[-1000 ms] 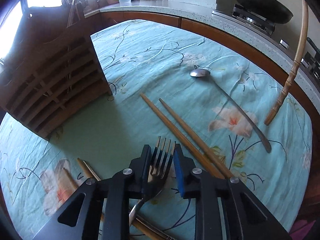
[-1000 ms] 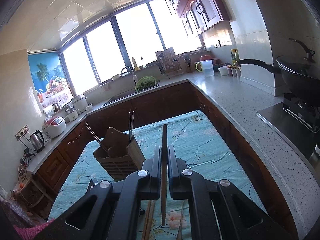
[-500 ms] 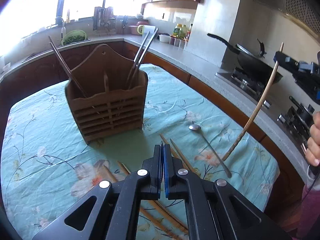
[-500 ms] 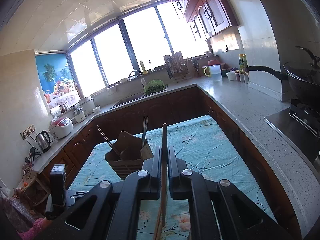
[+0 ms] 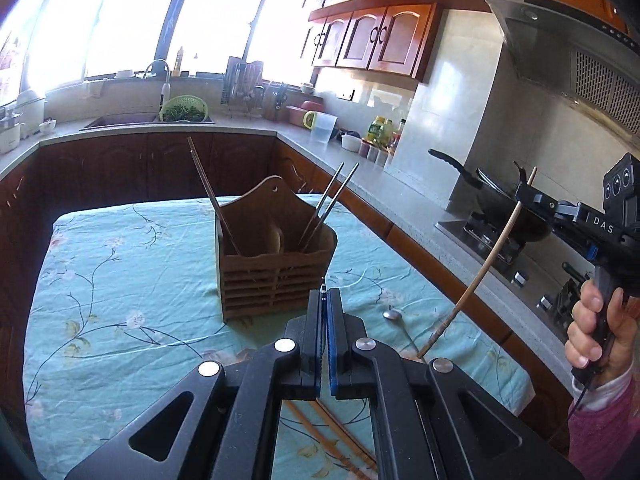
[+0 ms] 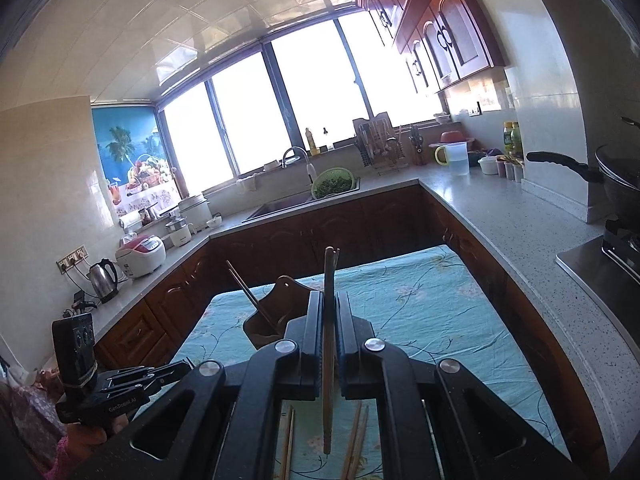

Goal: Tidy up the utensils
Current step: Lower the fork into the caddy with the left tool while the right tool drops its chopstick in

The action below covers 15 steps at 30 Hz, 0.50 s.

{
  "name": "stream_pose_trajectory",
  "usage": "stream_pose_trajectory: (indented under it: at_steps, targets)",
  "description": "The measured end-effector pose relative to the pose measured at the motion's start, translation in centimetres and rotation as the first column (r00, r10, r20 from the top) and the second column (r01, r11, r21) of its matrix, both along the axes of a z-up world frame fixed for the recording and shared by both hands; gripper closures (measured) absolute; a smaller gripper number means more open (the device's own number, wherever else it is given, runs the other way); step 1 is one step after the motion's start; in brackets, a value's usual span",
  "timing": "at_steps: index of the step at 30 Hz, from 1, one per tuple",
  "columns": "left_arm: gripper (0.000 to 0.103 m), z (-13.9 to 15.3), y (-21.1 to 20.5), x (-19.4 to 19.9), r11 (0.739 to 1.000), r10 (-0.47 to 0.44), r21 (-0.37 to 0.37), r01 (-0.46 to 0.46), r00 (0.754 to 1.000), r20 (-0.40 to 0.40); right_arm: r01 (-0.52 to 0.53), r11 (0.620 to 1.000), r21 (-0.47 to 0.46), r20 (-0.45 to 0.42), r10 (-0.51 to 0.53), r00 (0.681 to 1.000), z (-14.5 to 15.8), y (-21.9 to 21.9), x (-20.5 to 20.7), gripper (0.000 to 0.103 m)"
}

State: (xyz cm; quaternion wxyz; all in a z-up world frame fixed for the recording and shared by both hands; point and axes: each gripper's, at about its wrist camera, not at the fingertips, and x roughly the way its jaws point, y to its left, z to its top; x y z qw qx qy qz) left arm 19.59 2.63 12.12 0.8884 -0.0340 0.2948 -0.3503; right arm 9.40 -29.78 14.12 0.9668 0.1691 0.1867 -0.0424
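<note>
My left gripper is shut on a metal fork. The fork is edge-on, and only its thin tip shows past the blue pads. It hangs above the teal floral tablecloth, just short of the wooden utensil holder. The holder has chopsticks and a wooden spoon in it. My right gripper is shut on a long bamboo chopstick, held tilted off to the right over the table's edge. A metal spoon and loose chopsticks lie on the cloth.
A kitchen counter wraps round the far and right sides of the table. On it are a sink, a jug, and a wok on the stove. A hand in a pink sleeve grips the right tool.
The left jaws closed on the fork and lifted it off the cloth, and the view swung up to face the holder. The right gripper rose slightly with its chopstick.
</note>
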Motion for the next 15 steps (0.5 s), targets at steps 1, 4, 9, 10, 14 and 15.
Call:
stream_pose_trajectory:
  at_steps: [1, 4, 9, 10, 14, 15]
  targets:
    - [0.103, 0.4, 0.4, 0.0, 1.000, 0.001, -0.008, -0.001, 1.000, 0.003, -0.003, 1.000, 0.002, 0.006, 0.003, 1.000, 0.2, 0.1, 0.3, 0.098]
    - [0.103, 1.1, 0.7, 0.3, 1.000, 0.010, -0.023, -0.010, 1.000, 0.022, -0.011, 1.000, 0.004, 0.023, 0.011, 1.000, 0.7, 0.2, 1.3, 0.098]
    - [0.103, 3.3, 0.7, 1.9, 0.998, 0.028, -0.062, -0.024, 0.998, 0.062, -0.020, 1.000, 0.003, 0.058, 0.019, 0.998, 1.8, 0.2, 3.9, 0.098]
    - [0.103, 3.8, 0.6, 2.3, 0.997, 0.031, -0.068, -0.025, 0.997, 0.075, -0.020, 1.000, 0.004, 0.065, 0.020, 0.998, 2.0, 0.2, 4.5, 0.098]
    - [0.103, 5.8, 0.2, 4.3, 0.994, 0.042, -0.108, -0.029, 0.992, 0.120, -0.018, 1.000, 0.010, 0.092, 0.017, 0.996, 2.9, -0.1, 7.2, 0.098]
    - [0.103, 6.4, 0.1, 4.9, 0.992, 0.045, -0.125, -0.029, 0.991, 0.129, -0.018, 1.000, 0.017, 0.095, 0.016, 0.995, 3.0, -0.3, 8.1, 0.098]
